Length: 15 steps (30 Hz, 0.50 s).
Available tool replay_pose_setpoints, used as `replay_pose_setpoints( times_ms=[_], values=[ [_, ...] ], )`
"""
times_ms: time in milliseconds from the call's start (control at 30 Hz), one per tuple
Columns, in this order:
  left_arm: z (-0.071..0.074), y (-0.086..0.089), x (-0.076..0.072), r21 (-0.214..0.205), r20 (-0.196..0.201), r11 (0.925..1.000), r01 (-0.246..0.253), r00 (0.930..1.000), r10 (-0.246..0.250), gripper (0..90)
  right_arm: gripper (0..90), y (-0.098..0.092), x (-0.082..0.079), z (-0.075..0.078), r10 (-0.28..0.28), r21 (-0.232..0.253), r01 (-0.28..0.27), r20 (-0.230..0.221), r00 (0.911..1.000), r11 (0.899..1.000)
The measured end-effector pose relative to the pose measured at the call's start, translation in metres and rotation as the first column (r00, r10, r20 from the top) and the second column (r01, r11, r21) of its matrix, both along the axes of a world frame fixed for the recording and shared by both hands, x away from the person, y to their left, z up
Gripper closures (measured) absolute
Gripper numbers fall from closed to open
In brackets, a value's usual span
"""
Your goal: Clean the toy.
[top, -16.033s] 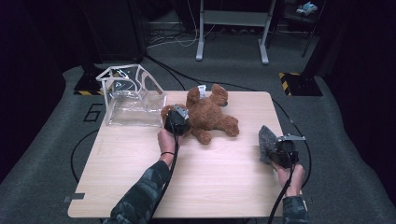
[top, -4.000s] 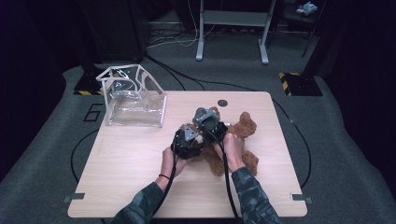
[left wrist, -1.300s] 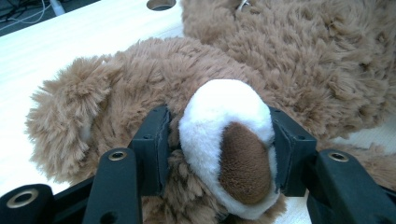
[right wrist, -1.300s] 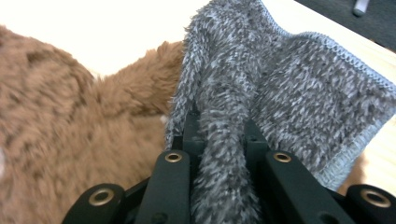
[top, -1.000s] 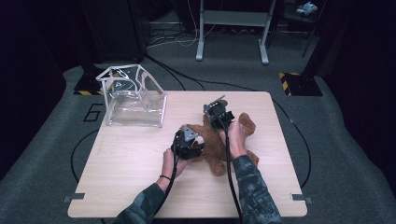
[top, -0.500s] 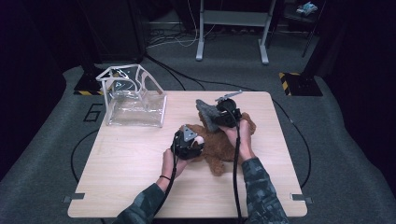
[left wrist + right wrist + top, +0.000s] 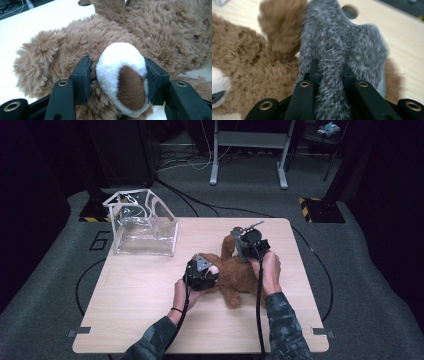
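Near the front edge of the wooden table (image 7: 150, 320), two camouflage sleeves come in from below, each hand holding a gripper. The left gripper (image 7: 201, 272) sits at the head of a brown teddy bear (image 7: 240, 275), which lies on the tabletop a little right of centre. In the left gripper view its two black jaws stand about half open and press from both sides on the bear's white muzzle (image 7: 122, 75), with the dark brown nose between the pads and the plush ear and body spreading out behind. Just right of the bear, the right gripper (image 7: 248, 242) is held above the bear's far side, near its raised limb. In the right gripper view its jaws are drawn narrow and pinch a fold of a grey fuzzy garment (image 7: 337, 50), which rises between them and lies against the bear's brown fur; a round hole in the tabletop shows beyond it. Farther off, at the table's far left corner, stands a clear plastic bag with white trim (image 7: 142, 225), well apart from the bear. Beyond the table is grey carpet (image 7: 360, 270).
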<state>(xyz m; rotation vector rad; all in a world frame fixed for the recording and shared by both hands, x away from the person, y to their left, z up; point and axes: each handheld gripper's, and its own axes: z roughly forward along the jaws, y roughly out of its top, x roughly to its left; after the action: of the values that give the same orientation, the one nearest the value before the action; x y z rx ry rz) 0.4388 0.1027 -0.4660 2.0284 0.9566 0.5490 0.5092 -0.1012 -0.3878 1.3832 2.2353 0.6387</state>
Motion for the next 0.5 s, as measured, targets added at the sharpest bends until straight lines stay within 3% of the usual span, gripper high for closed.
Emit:
replay_pose_setpoints(
  times_ms=[100,233,300,433,500],
  values=[
    [0.0,0.0,0.0,0.0,-0.001,1.0,-0.001,1.0,0.001,46.9,78.1,0.008,0.007,-0.012,0.027,0.0,-0.027,-0.012,0.9996,1.0],
    [0.0,-0.001,0.0,0.004,0.001,1.0,-0.002,1.0,0.002,46.9,78.2,0.021,0.011,-0.016,0.084,0.066,-0.082,-0.03,0.996,0.994],
    [0.0,-0.001,0.0,0.001,-0.001,1.0,-0.003,1.0,0.003,46.9,78.3,0.028,0.013,-0.018,0.106,0.069,-0.103,-0.039,0.9936,0.992],
    [0.0,0.0,0.0,0.001,-0.005,1.0,0.0,1.0,0.0,46.8,78.3,0.047,0.014,-0.021,0.188,0.123,-0.178,-0.076,0.9792,0.976],
    [0.0,0.001,0.001,0.0,-0.005,1.0,0.001,1.0,-0.001,46.8,78.3,0.05,0.012,-0.021,0.213,0.153,-0.201,-0.069,0.9745,0.968]
  ],
)
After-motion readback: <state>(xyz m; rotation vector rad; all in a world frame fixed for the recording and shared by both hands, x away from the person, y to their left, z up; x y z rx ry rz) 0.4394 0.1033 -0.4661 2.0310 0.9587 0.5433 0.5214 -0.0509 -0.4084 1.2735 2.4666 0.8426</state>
